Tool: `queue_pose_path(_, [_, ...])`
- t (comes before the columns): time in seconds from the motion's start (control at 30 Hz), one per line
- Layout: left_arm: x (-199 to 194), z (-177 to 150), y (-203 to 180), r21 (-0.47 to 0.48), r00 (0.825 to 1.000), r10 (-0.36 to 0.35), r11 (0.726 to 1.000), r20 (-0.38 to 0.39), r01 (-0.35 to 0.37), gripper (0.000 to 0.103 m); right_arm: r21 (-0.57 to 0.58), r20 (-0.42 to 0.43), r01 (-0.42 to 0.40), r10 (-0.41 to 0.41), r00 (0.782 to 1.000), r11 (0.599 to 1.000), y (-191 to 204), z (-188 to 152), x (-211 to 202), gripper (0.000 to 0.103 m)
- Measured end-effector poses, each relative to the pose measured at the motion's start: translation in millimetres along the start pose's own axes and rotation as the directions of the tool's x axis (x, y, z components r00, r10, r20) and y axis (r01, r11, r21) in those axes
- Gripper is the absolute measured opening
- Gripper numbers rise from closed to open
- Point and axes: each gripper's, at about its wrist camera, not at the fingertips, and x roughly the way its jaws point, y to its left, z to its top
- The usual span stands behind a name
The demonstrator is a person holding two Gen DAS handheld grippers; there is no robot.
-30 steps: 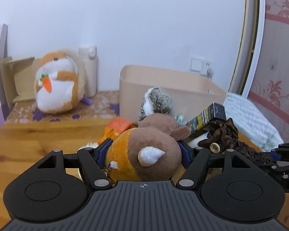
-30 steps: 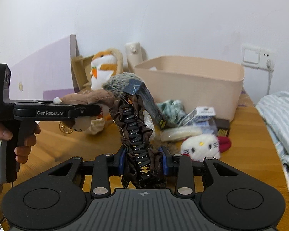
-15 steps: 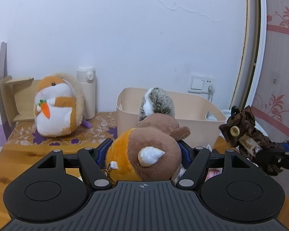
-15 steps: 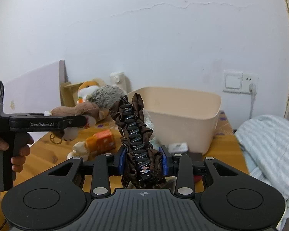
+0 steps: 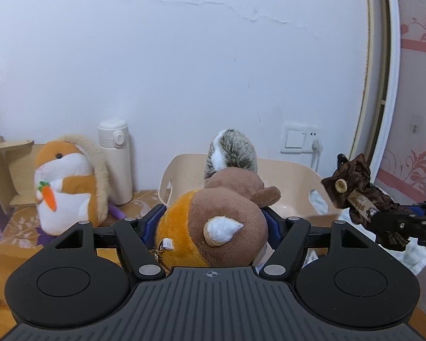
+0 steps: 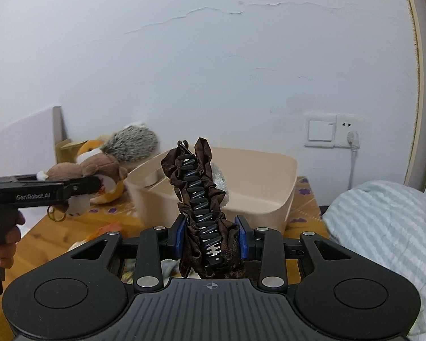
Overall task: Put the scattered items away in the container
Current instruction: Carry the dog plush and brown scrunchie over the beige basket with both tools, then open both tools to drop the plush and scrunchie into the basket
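The left gripper [image 5: 211, 224] has its jaws spread fairly wide and pressed against both sides of a brown and orange squirrel plush [image 5: 213, 227], whose grey bushy tail [image 5: 231, 153] sticks up in front of the beige bin [image 6: 255, 182]. The right gripper [image 6: 211, 240] has its jaws drawn in narrow around a brown fabric hair clip [image 6: 203, 210], which stands upright between the blue pads. Both things are held up in the air, just short of the bin's near rim. The bin sits toward the back of the wooden bench [image 6: 54, 233], near the wall. At the bench's back left corner an orange and white hamster plush [image 5: 65, 187] with a carrot stands beside a cream flask [image 5: 115, 162]. A striped blanket [image 6: 383, 236] lies off the bench's right edge. A hand [image 6: 7, 241] grips the left gripper's handle.
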Motion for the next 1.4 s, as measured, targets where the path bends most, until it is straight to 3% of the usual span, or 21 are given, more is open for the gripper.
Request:
queue_pose_path(0.27, [55.4,16.1,2.2,-0.013,0.999,0.030,0.999,-0.026,-0.031,0.071,0.026,-0.013,0.041,-0.040,0.999,0.999,-17.7,26.0,43.6,0.033])
queue_pose_path(0.7, [123.4,31.3,-6.4,0.019,0.992,0.080,0.997,-0.097,-0.078,0.071,0.062,-0.071,0.044,-0.039,0.997,0.997,-32.0,54.1,126.2,0.033])
queue_pose_path(1.07, [178.6,22.6,-12.4,0.071,0.970,0.094,0.994,-0.223,-0.080,0.072,0.019,-0.208,0.066,-0.060,0.976,0.998,-27.0,40.0,185.0,0.033])
queue_pose_path(1.33, [192.4,12.8,-23.7,0.187,0.949,0.156,0.976,-0.274,-0.107,0.073,-0.048,-0.245,0.079,-0.089,0.965,0.996,-22.4,30.0,192.7,0.034])
queue_pose_path(1.4, [191.3,11.4,-23.3,0.195,0.947,0.160,0.975,-0.279,-0.108,0.073,-0.057,-0.243,0.081,-0.093,0.966,0.995,-21.1,29.5,191.0,0.040])
